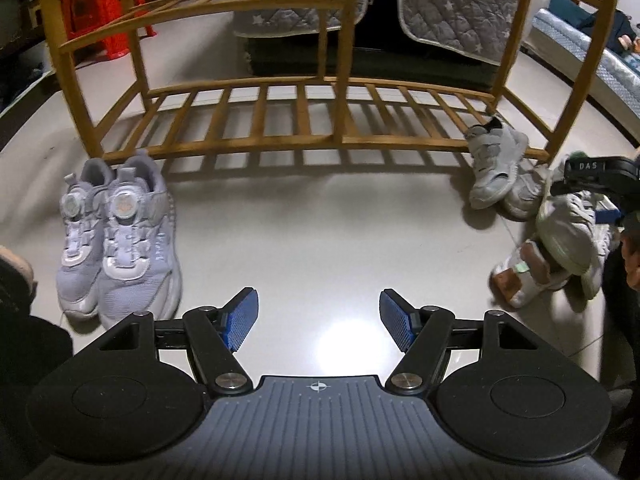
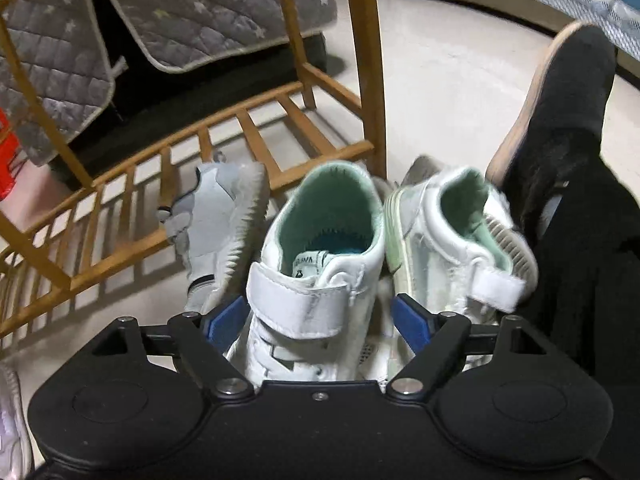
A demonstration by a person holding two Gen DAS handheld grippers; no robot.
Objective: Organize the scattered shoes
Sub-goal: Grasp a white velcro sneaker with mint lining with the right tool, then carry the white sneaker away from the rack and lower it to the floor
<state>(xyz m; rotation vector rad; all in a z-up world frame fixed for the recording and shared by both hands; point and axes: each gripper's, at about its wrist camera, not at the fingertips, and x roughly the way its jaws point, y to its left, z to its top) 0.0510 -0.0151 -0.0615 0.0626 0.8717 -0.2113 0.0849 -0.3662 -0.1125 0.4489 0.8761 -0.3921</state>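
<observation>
My right gripper [image 2: 320, 322] straddles a white strap shoe with a mint lining [image 2: 320, 264], heel away from me. Its blue pads [image 2: 414, 330] sit close to both sides of the shoe, and a thin gap shows at the right pad. The matching shoe [image 2: 452, 240] lies on its side just to the right. A grey-white shoe [image 2: 218, 220] leans against the wooden rack [image 2: 256, 120]. My left gripper [image 1: 318, 320] hangs open over bare floor. A lilac sneaker pair [image 1: 120, 236] stands to its left, a grey-white pair [image 1: 498, 164] by the rack [image 1: 320, 142], and the white shoes [image 1: 560, 240] at far right.
A person's dark-trousered leg and black slipper [image 2: 560, 100] lie right of the white shoes. Grey quilted star blankets [image 1: 460, 4] hang behind the rack. A red plastic stool [image 1: 102, 4] stands at back left, a mattress edge [image 1: 592, 52] at back right.
</observation>
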